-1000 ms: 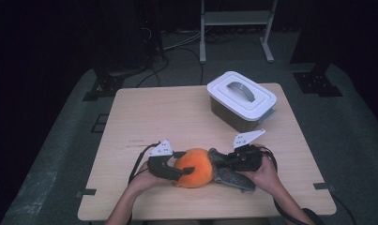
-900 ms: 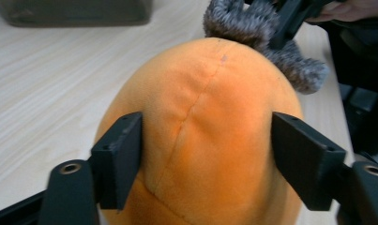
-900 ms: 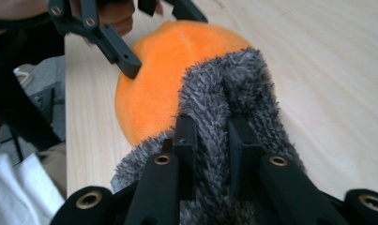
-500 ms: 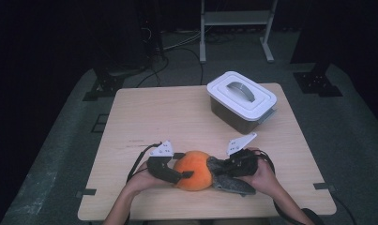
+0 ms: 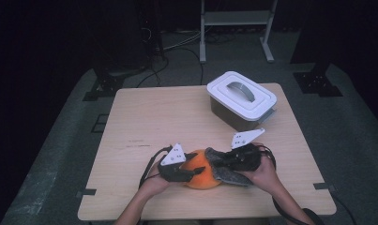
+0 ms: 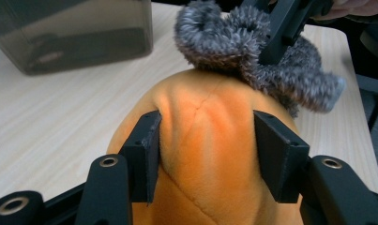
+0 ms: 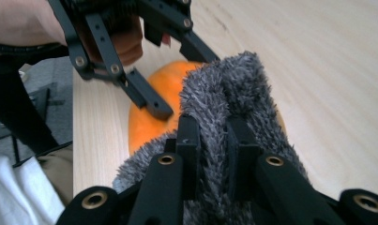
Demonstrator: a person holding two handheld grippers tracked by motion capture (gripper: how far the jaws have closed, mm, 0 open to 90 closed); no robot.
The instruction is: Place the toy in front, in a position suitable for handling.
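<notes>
A round orange plush [image 5: 199, 177] lies near the table's front edge, partly wrapped in a grey fuzzy cover [image 5: 225, 172]. My left gripper [image 5: 196, 171] comes in from the left. Its jaws have just been closing with the plush between them, and in the left gripper view [image 6: 205, 140] the pads now pinch a fold of the orange plush [image 6: 210, 183]. My right gripper [image 5: 219, 161] comes from the right, shut on the cover's edge. The right gripper view [image 7: 210, 140] shows grey fuzzy cover [image 7: 233, 84] squeezed between its jaws, with the plush [image 7: 149, 126] behind.
A grey box with a white handled lid [image 5: 241, 98] stands at the table's back right, and it also shows as a grey box [image 6: 69, 33] in the left gripper view. The wooden table [image 5: 154, 117] has bare room at left and centre. The person's hands hold both grippers at the front edge.
My left gripper has shifted a little to the right over the plush and its jaws have closed in on it. The right gripper has stayed put, still holding the grey cover.
</notes>
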